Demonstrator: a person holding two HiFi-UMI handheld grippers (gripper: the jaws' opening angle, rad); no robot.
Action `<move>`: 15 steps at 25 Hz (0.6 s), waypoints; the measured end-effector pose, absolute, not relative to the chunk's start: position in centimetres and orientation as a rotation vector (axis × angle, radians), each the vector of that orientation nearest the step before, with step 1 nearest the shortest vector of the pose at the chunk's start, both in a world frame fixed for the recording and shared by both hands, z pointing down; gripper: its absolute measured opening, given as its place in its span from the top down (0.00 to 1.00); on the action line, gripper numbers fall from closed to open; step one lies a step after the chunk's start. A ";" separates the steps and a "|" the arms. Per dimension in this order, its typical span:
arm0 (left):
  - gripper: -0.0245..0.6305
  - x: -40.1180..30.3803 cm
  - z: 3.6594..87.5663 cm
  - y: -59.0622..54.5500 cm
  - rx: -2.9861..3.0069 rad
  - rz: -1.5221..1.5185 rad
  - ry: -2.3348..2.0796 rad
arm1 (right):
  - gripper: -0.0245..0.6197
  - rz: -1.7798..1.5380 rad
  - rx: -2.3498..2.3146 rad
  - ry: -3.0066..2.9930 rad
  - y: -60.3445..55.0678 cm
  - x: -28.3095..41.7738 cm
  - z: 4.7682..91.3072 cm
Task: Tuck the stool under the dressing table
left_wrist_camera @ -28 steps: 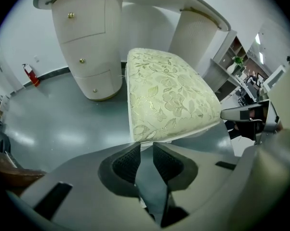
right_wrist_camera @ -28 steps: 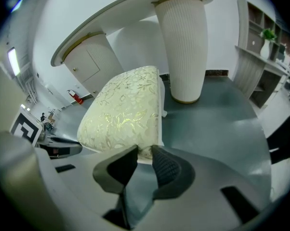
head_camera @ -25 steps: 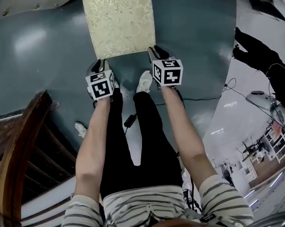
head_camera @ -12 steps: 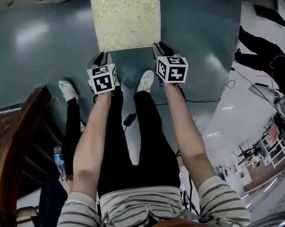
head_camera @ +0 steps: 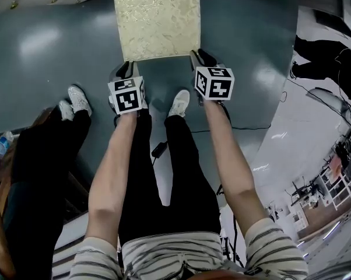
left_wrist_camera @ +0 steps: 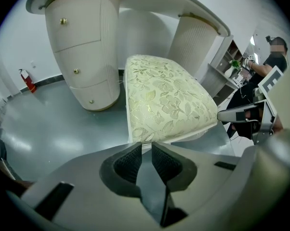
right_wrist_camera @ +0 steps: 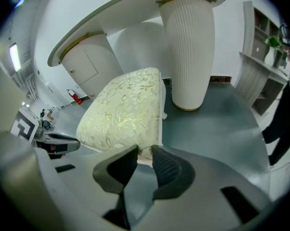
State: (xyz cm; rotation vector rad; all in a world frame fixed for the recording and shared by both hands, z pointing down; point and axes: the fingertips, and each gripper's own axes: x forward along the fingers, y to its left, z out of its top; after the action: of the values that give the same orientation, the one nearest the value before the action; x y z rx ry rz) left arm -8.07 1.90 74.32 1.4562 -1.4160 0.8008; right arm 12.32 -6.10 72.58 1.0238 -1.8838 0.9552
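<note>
Stool: the cream brocade stool (head_camera: 157, 19) stood on the floor (head_camera: 47, 69) straight ahead of us, long axis running near to far.
Dressing table: the dressing table (left_wrist_camera: 82, 47) lay just beyond, with the stool's far end between its two pedestals.
Left tool: the left tool (head_camera: 124, 70) was pinched on the near-left corner.
Right tool: the right tool (head_camera: 200, 57) was likewise closed on the near-right corner.
Coming move: we judged a straight push away along that axis, both tools equally near.

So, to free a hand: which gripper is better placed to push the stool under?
Neither: left gripper and right gripper each clamp a near corner of the stool; one-sided pushing likely skews it.
</note>
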 end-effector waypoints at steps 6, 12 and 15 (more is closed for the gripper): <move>0.86 -7.9 75.0 2.2 1.468 0.786 -1.438 | 0.80 0.943 1.035 -1.899 -5.5 12.5 73.4; 0.86 -8.4 74.9 1.5 1.501 0.794 -1.444 | 0.80 0.920 1.018 -1.912 -6.0 12.0 73.3; 0.86 -8.4 74.6 1.4 1.528 0.811 -1.439 | 0.80 0.909 1.019 -1.922 -6.1 12.0 73.0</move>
State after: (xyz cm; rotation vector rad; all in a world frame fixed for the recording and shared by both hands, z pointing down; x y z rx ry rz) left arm -8.43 1.36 74.57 1.5280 -1.4388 0.8106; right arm 11.95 -6.07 72.97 1.0191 -1.9222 0.9088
